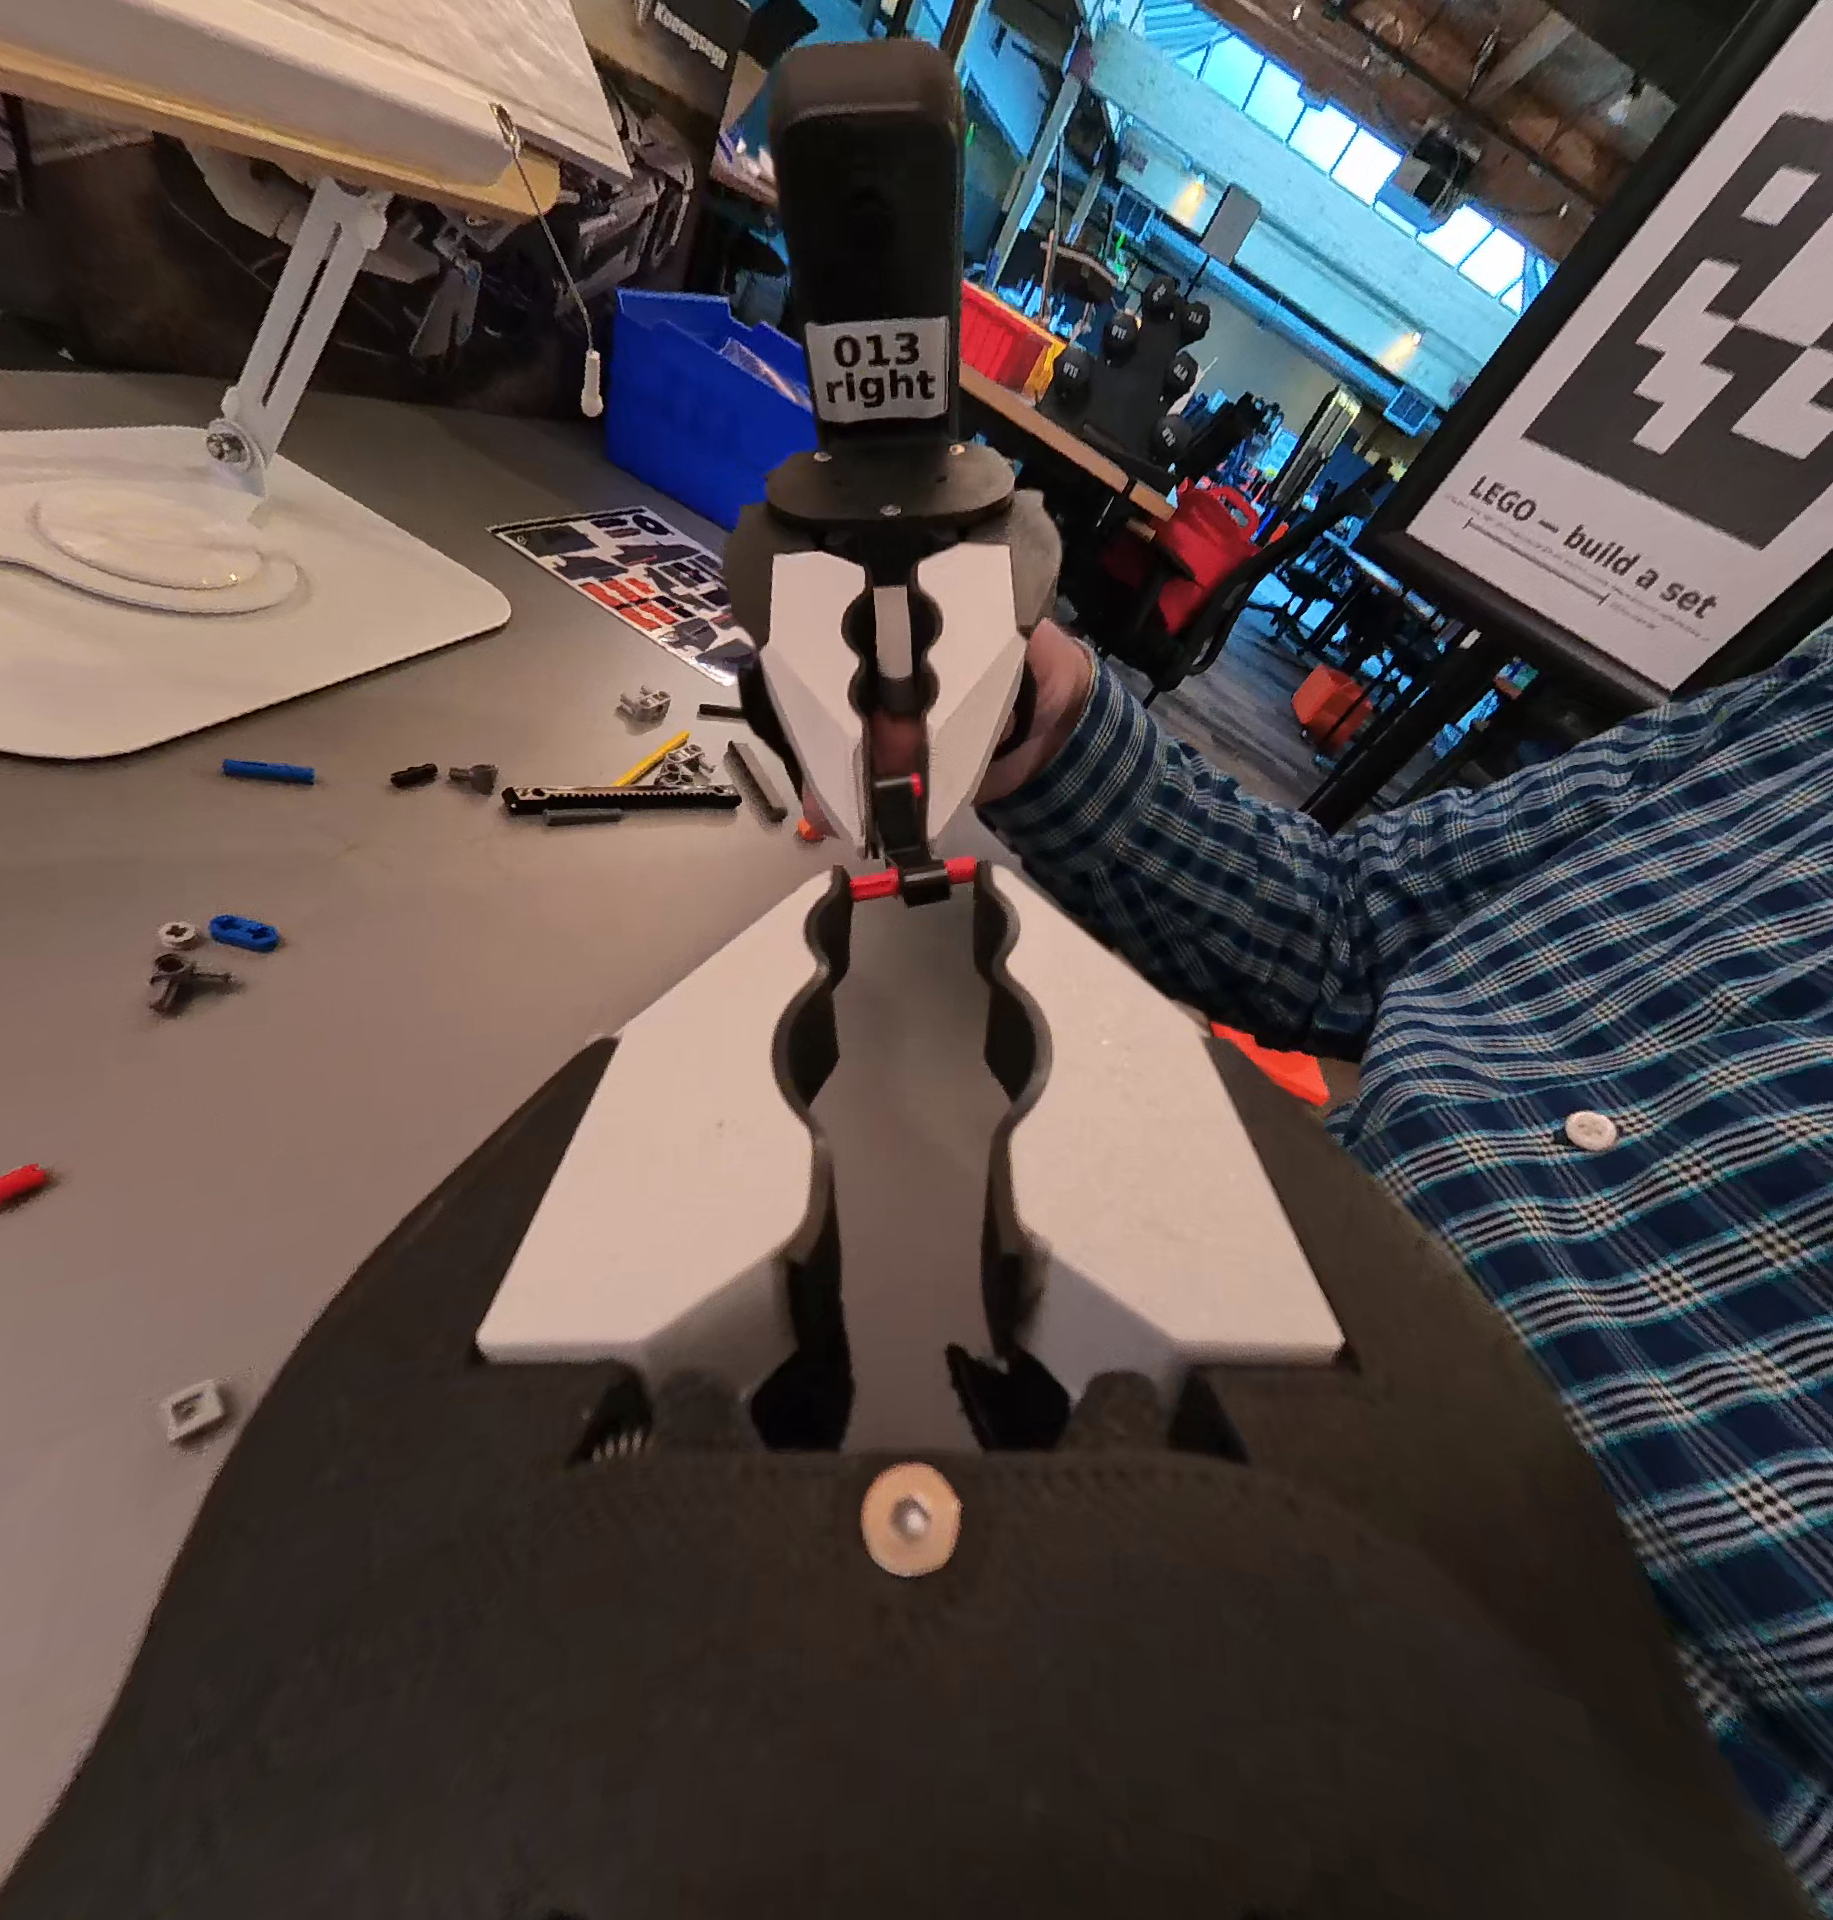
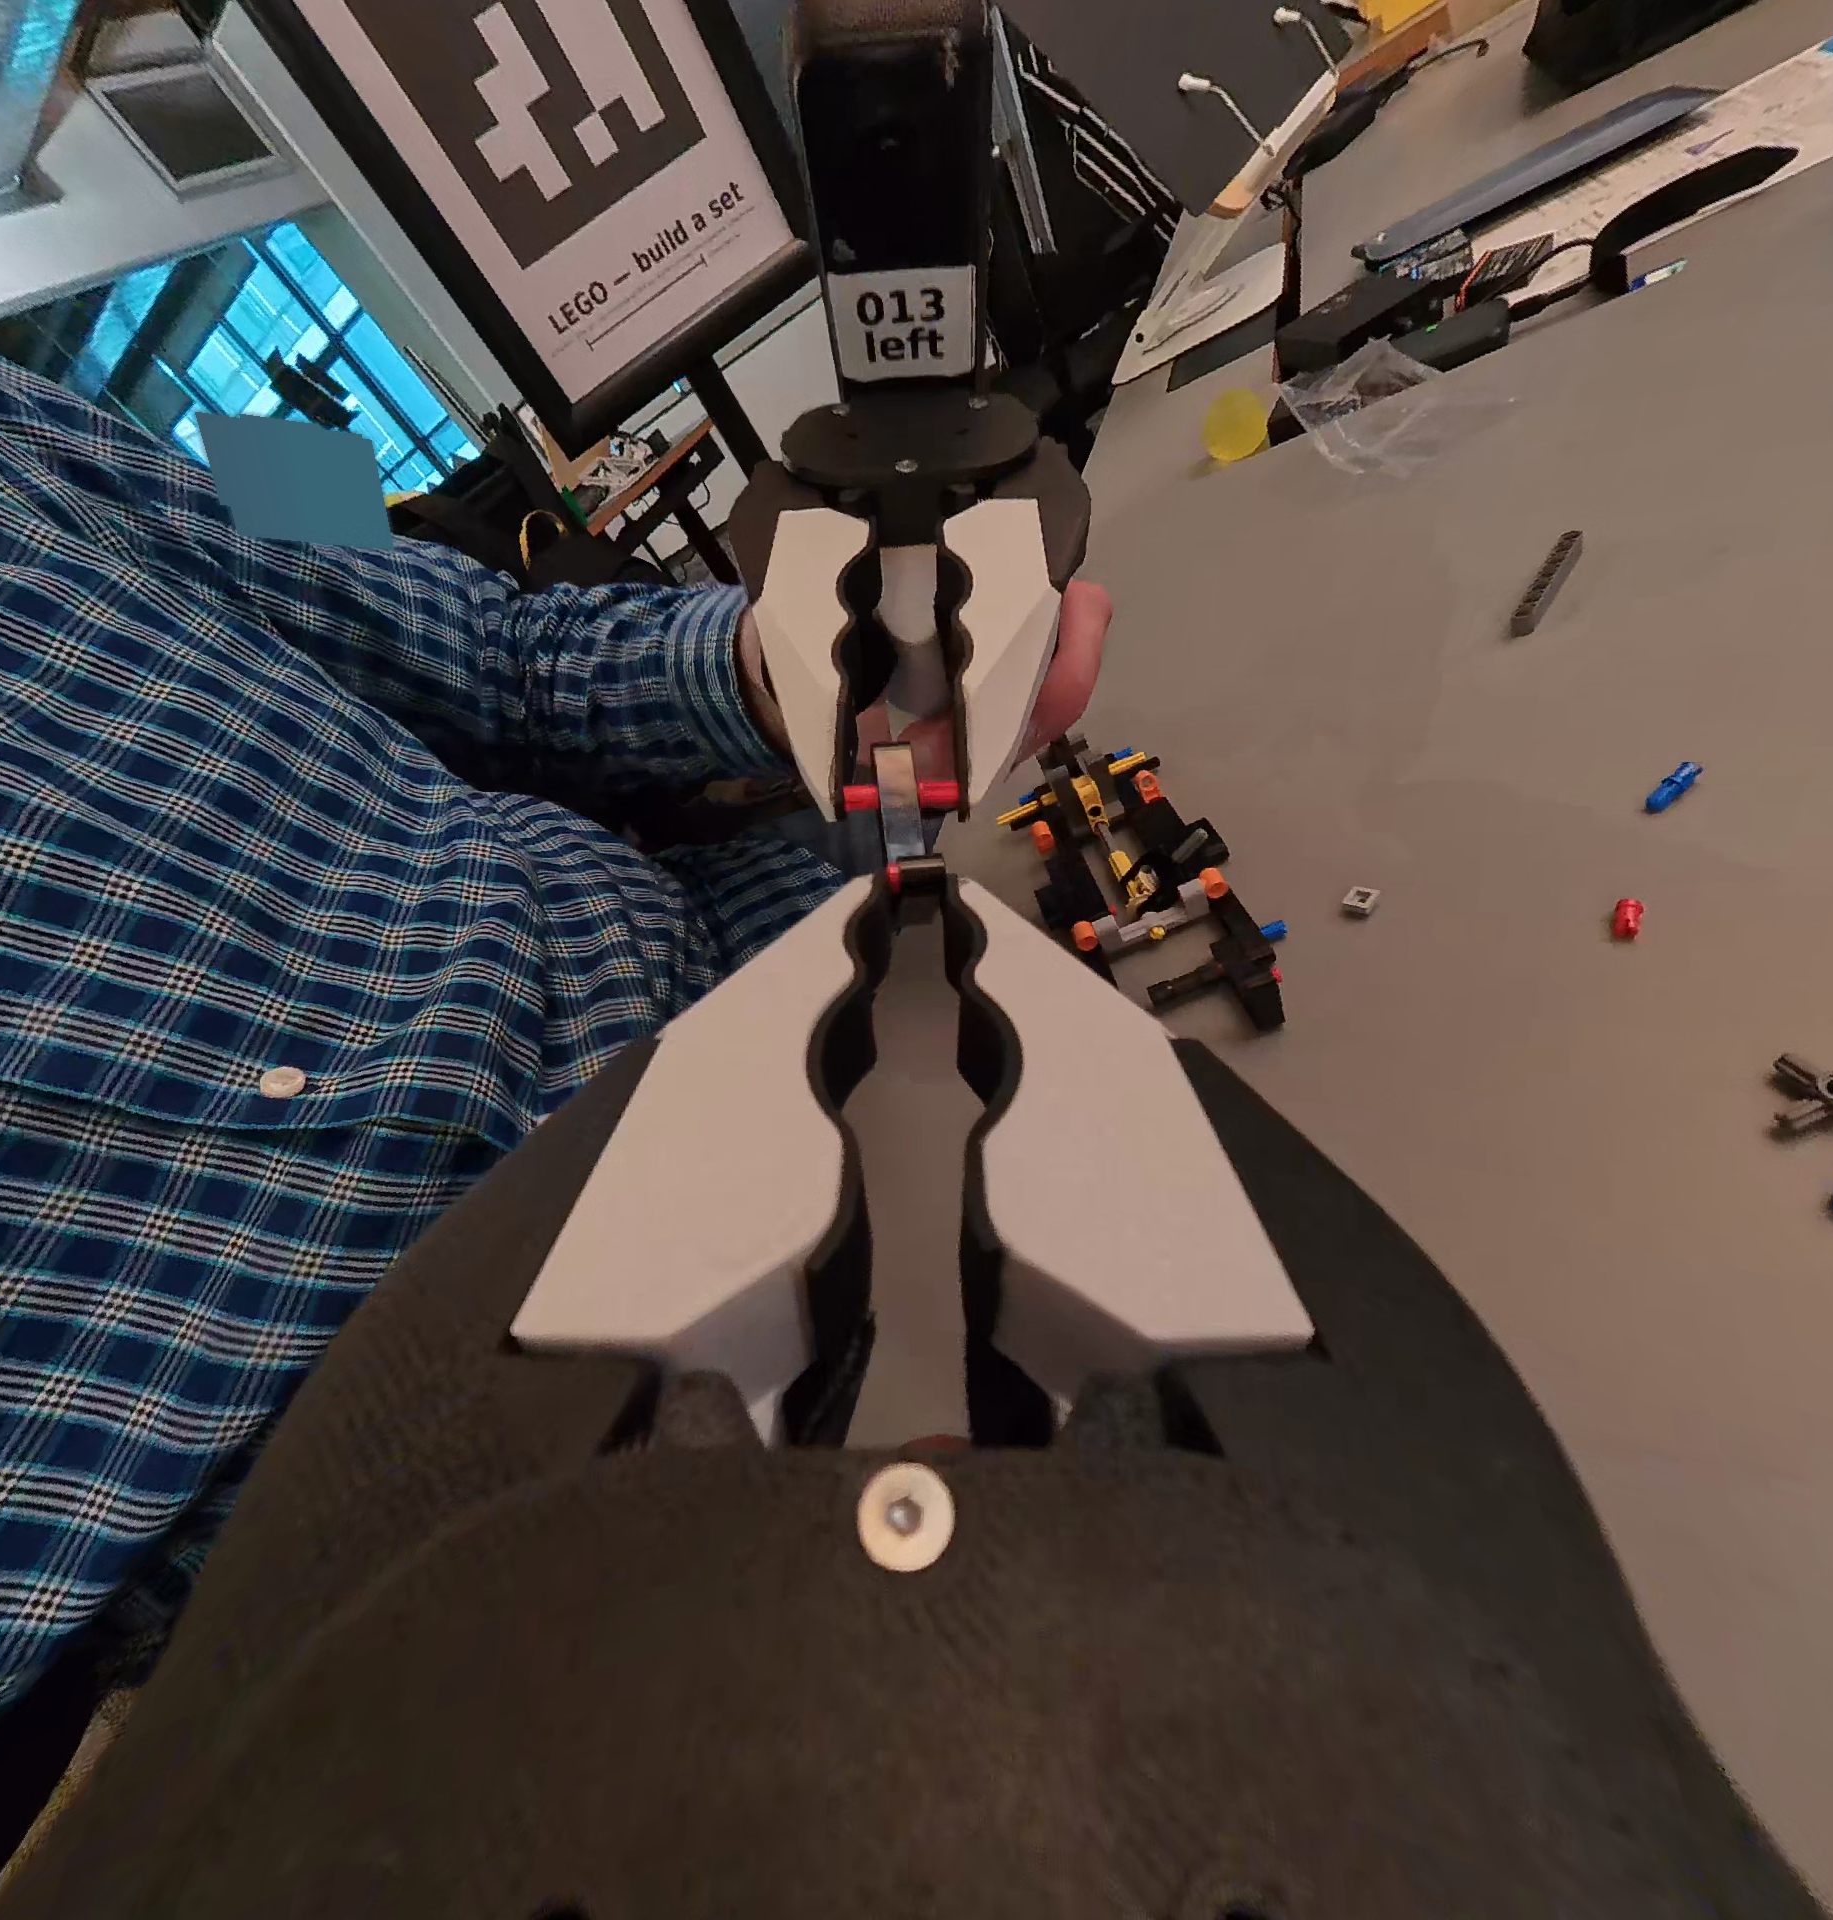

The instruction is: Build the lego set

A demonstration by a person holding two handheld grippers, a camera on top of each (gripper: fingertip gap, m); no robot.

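Both grippers meet tip to tip in the air over the grey table (image 1: 372,1091) and hold one small lego sub-assembly. It is a short black beam (image 1: 899,816) with a red axle (image 1: 872,885) across one end. My left gripper (image 1: 914,883) is shut on the red axle, which spans its fingertips. My right gripper (image 2: 917,883) is shut on the other end of the black beam (image 2: 896,810), where a red pin (image 2: 894,876) shows. Each gripper faces the other: the right shows in the left wrist view (image 1: 896,831), the left in the right wrist view (image 2: 899,800).
A partly built black, yellow and orange chassis (image 2: 1151,883) lies on the table beside the grippers. Loose pieces are scattered: a black toothed beam (image 1: 621,798), a blue pin (image 1: 268,771), a red piece (image 1: 8,1184), a grey beam (image 2: 1546,582). A blue bin (image 1: 699,400) and a white stand (image 1: 164,582) stand behind. Less than 4 cm separates the two grippers' tips.
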